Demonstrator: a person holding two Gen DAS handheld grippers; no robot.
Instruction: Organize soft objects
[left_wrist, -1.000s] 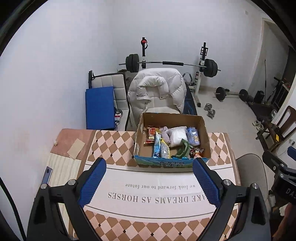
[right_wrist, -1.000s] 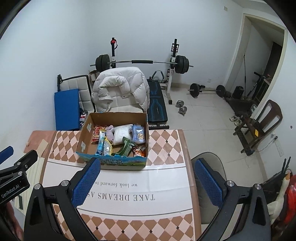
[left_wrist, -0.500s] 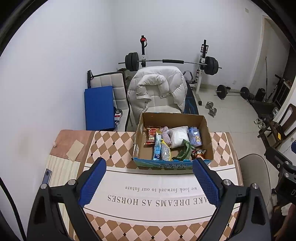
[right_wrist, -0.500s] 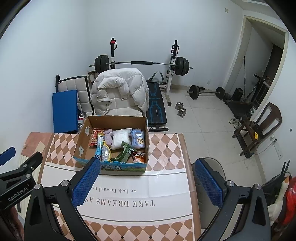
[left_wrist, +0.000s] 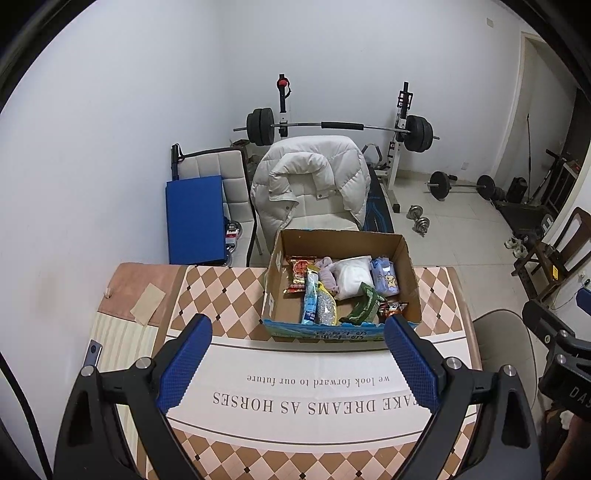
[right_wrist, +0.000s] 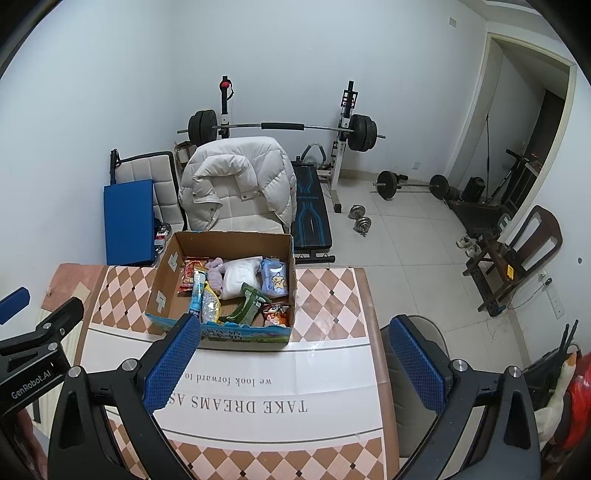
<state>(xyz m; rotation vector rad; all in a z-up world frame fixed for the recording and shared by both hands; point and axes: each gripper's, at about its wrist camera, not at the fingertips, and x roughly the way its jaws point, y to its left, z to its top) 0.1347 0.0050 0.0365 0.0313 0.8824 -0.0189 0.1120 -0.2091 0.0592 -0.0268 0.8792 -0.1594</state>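
Observation:
An open cardboard box (left_wrist: 406, 266) (right_wrist: 162, 273) stands at the far side of the table. It holds several soft packets: a white pouch (left_wrist: 352, 275) (right_wrist: 238, 277), a lilac plush (left_wrist: 327, 275), a light blue pack (left_wrist: 384, 277) (right_wrist: 275, 278), a red snack bag (left_wrist: 299, 271), a blue sachet (left_wrist: 310, 301) and a green pack (left_wrist: 364, 304) (right_wrist: 245, 306). My left gripper (left_wrist: 297, 363) is open and empty, above the tablecloth in front of the box. My right gripper (right_wrist: 295, 363) is open and empty, nearer the table's right edge.
The table carries a checked cloth with printed text (left_wrist: 295, 398). A chair with a white puffer jacket (left_wrist: 310, 184) stands behind the box. A grey chair seat (right_wrist: 417, 354) is at the right. A barbell rack (right_wrist: 280, 127), dumbbells and a blue mat (left_wrist: 194, 218) are beyond.
Both grippers have drawn back and up a little from the box, which now sits slightly farther off. Both stay open and empty.

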